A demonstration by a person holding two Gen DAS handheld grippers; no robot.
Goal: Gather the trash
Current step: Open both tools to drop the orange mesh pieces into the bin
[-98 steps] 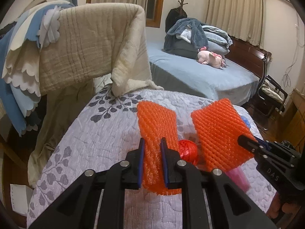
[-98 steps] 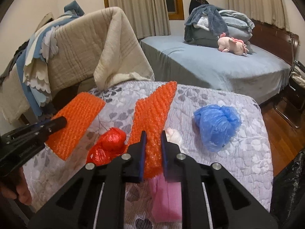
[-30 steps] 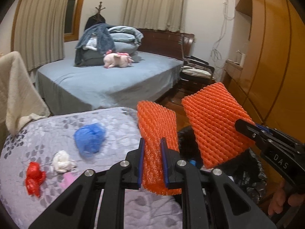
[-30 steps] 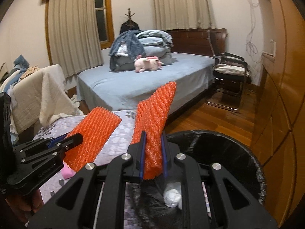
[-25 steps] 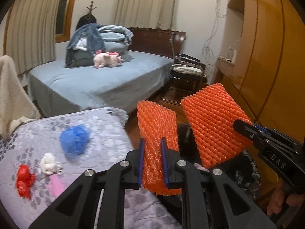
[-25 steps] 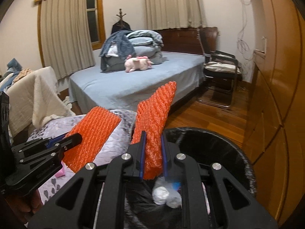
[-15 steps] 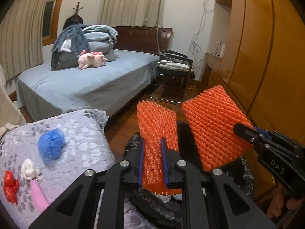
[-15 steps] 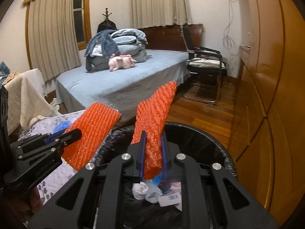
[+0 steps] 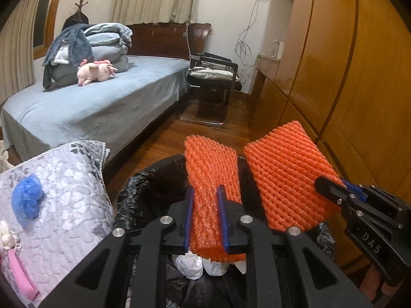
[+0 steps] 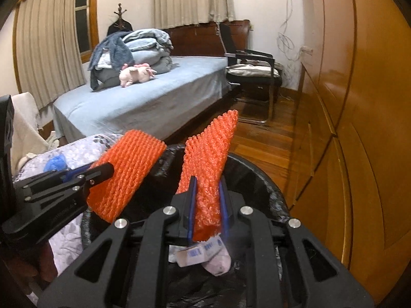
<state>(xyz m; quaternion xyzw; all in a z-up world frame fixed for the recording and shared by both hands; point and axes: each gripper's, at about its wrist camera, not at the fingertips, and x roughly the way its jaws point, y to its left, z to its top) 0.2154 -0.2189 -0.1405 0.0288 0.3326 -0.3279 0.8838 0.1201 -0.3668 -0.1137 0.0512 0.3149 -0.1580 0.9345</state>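
My left gripper (image 9: 205, 192) is shut on an orange foam net sleeve (image 9: 212, 174) and holds it over the black-lined trash bin (image 9: 143, 190). My right gripper (image 10: 207, 184) is shut on a second orange foam net sleeve (image 10: 208, 154) over the same bin (image 10: 259, 177). Each gripper shows in the other's view: the right (image 9: 334, 190) with its sleeve (image 9: 287, 177), the left (image 10: 100, 172) with its sleeve (image 10: 128, 174). White wads (image 9: 191, 265) and paper scraps (image 10: 203, 254) lie inside the bin.
On the floral quilt (image 9: 72, 195) to the left lie a blue bag wad (image 9: 27, 200), a white wad (image 9: 6, 233) and a pink strip (image 9: 21, 276). A blue bed (image 9: 90, 102) and a black chair (image 9: 213, 77) stand behind. A wooden wardrobe (image 9: 346, 77) stands close on the right.
Both grippers have swung right from the quilt to above the trash bin, still holding the orange sleeves. The bin now fills the lower view and its contents show.
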